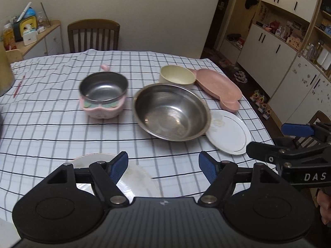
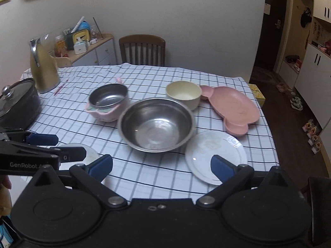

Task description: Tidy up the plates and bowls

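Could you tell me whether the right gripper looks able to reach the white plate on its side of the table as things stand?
Probably yes: the right gripper is open, and the white plate lies just ahead with nothing between them.

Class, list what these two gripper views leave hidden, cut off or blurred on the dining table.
- Near white plate: left wrist view, lower half behind the left gripper.
- Black pot: right wrist view, cut by the left edge.
- Pink-cased steel bowl: left wrist view, casing pattern blurred.
- Small pink object: behind that bowl, unidentifiable.
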A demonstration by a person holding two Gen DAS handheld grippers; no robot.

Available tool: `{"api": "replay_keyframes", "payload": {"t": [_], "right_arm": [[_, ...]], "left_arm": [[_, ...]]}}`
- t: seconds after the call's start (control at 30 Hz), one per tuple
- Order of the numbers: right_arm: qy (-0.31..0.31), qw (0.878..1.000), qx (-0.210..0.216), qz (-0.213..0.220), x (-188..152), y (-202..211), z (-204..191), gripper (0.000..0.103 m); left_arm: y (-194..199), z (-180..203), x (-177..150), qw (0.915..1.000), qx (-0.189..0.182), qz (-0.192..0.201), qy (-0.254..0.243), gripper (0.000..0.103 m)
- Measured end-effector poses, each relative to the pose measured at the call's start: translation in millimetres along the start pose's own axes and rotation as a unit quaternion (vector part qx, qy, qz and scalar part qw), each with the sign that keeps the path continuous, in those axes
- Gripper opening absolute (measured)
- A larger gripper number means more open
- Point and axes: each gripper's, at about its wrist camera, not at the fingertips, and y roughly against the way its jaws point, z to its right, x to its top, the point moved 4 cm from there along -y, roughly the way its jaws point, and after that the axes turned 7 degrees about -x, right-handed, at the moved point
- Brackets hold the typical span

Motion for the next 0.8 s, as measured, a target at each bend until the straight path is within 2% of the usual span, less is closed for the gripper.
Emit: {"api": "replay_keyframes", "payload": {"t": [0.1, 0.43, 0.8], "right_arm": [[0.002, 1.000, -0.001, -0.004, 2, -9, 23, 0.101], [0.021, 0.999, 0.009, -0.042, 5, -57, 97, 0.099], [0.057, 0.993, 0.023, -0.105, 4, -130, 147, 0.091]], "left_arm": [[-18, 23, 3, 1.0000, 0.000, -0.007, -0.006, 0.075], [-89, 65, 6, 0.9981, 0.007, -0.048, 0.039, 0.075], [-166, 88, 7, 0.9943, 0.038, -0.083, 0.055, 0.074]]}}
